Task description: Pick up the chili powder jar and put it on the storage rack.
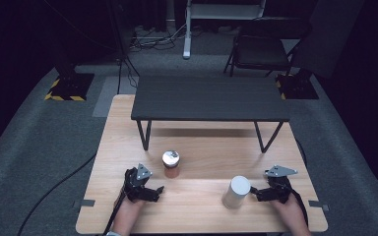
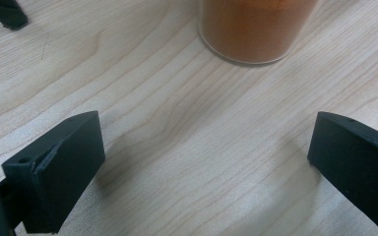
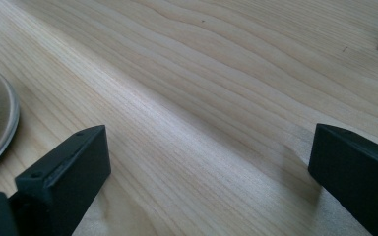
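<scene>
Claws on both sides stand wide and hold nothing. The left gripper [image 1: 158, 189] rests on the wooden table [image 1: 202, 147], just below the orange jar [image 1: 171, 164] with a shiny lid. The right gripper [image 1: 254, 192] sits right beside the white cup [image 1: 236, 192]. A small black table [image 1: 209, 98] stands behind them.

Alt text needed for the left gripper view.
The left hand-held gripper has its two black jaws wide open over the light wooden table, nothing between them. Just ahead stands a clear jar of orange powder.
</scene>
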Tool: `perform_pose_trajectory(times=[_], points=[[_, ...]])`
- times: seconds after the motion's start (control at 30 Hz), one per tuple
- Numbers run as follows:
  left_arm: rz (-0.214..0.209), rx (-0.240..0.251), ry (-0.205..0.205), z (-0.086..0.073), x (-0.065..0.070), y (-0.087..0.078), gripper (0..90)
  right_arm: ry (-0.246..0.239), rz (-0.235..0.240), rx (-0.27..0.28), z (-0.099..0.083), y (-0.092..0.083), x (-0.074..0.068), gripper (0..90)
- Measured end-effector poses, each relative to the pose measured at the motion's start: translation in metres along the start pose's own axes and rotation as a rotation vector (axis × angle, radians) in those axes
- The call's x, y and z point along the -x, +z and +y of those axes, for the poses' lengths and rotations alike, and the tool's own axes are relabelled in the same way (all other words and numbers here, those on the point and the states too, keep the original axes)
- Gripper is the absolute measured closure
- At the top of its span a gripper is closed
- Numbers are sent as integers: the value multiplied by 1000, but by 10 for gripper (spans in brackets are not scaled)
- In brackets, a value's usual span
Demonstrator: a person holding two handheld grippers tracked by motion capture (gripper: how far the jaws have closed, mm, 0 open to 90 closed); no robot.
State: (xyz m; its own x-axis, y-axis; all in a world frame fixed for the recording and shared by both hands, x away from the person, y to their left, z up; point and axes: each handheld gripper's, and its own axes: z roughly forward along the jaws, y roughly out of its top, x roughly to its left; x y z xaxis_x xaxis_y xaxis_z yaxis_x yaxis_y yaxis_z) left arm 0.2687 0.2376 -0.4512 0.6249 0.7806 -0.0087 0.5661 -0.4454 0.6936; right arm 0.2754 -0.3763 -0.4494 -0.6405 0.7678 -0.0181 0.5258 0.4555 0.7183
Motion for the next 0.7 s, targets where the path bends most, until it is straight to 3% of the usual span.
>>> perform_pose_trajectory(times=[0.7], points=[[-2,1,5,0,0,0,5,2,-3,0,1,2,0,19]])
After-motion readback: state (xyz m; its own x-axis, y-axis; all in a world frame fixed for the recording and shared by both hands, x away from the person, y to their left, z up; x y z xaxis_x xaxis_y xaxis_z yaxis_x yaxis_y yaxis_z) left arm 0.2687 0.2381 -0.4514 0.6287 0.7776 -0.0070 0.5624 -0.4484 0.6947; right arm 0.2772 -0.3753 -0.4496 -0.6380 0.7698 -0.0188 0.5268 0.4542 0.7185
